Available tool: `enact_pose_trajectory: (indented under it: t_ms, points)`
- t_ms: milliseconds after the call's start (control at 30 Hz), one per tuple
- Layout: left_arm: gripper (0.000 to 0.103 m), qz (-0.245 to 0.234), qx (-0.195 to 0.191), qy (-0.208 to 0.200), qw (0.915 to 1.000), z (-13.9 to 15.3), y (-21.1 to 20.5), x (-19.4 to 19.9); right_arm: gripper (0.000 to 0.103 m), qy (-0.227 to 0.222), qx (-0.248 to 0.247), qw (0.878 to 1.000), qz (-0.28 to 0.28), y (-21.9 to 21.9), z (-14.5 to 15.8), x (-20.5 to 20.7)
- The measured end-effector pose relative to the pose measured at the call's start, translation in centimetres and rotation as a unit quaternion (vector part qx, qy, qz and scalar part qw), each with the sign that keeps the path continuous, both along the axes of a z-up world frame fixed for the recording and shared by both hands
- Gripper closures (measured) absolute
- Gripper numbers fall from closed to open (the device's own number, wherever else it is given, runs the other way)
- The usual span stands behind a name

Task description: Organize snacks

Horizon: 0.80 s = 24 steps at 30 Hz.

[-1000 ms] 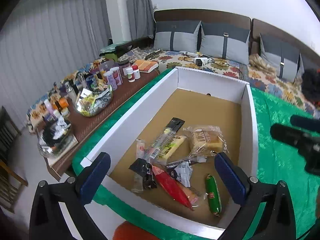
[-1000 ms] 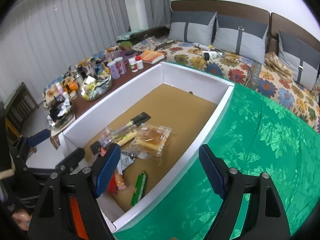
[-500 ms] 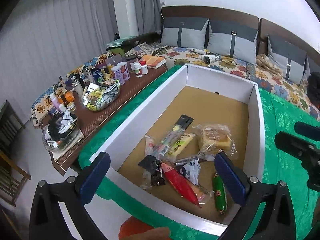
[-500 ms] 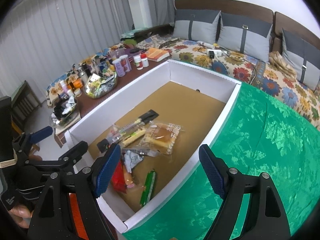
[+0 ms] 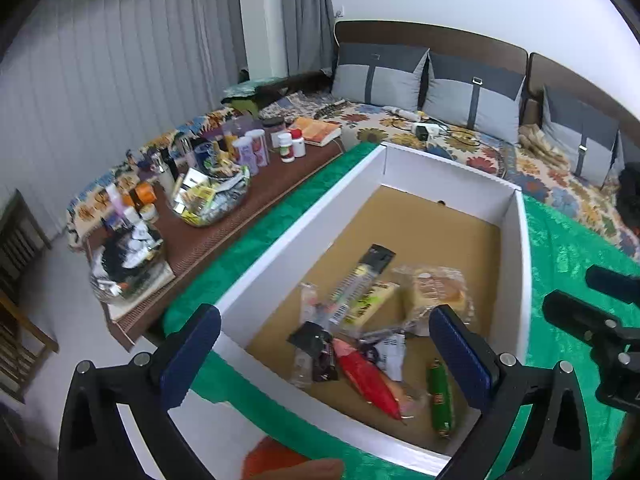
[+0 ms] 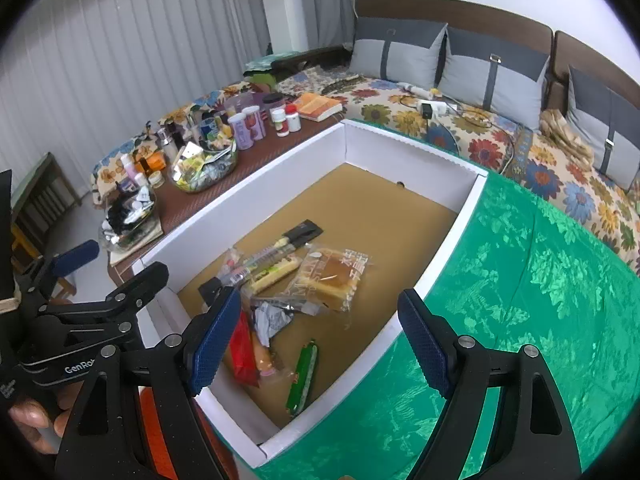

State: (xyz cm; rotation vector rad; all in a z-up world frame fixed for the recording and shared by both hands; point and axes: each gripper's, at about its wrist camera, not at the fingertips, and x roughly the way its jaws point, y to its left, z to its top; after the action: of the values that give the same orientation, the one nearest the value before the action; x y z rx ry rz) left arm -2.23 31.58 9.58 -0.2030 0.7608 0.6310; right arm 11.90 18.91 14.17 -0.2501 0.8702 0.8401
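Observation:
A white box [image 5: 288, 240] [image 6: 452, 236] with a brown floor sits on a green cloth. Several snacks lie at its near end: a wrapped cake [image 5: 438, 290] [image 6: 334, 274], a red packet [image 5: 366, 376] [image 6: 240, 344], a green sausage stick [image 5: 440, 394] [image 6: 303, 376], a long black-tipped stick pack [image 5: 360, 280] [image 6: 280, 246] and a yellow bar [image 6: 274, 274]. My left gripper [image 5: 326, 356] hovers open above the box's near edge, nothing between its blue pads. My right gripper [image 6: 320, 336] hangs open over the box's near right corner, empty. The left gripper [image 6: 76, 280] also shows at the left of the right wrist view.
A brown side table [image 5: 240, 220] left of the box carries bottles, jars, a book [image 5: 318, 131] and a glass bowl of packets [image 5: 212, 200]. A floral sofa with grey cushions [image 5: 378, 76] runs behind. Green cloth [image 6: 540, 300] spreads right of the box.
The left wrist view has shifted slightly, so the box sits a little further right and lower in it. Both grippers stay open and the snacks have not moved.

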Motion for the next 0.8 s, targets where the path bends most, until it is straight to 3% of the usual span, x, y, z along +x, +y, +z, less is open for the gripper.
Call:
enact_pose_trajectory:
  t_ms: [433, 800]
  points:
    - [0.0, -0.013, -0.055, -0.004, 0.9984, -0.65, 1.07, 0.01, 0.02, 0.008, -0.008, 1.0, -0.01, 0.4, -0.23, 0.18]
    - [0.0, -0.021, -0.044, -0.005, 0.9988, -0.35, 0.35, 0.34, 0.02, 0.014, -0.009, 1.0, -0.014, -0.01, -0.34, 0.26]
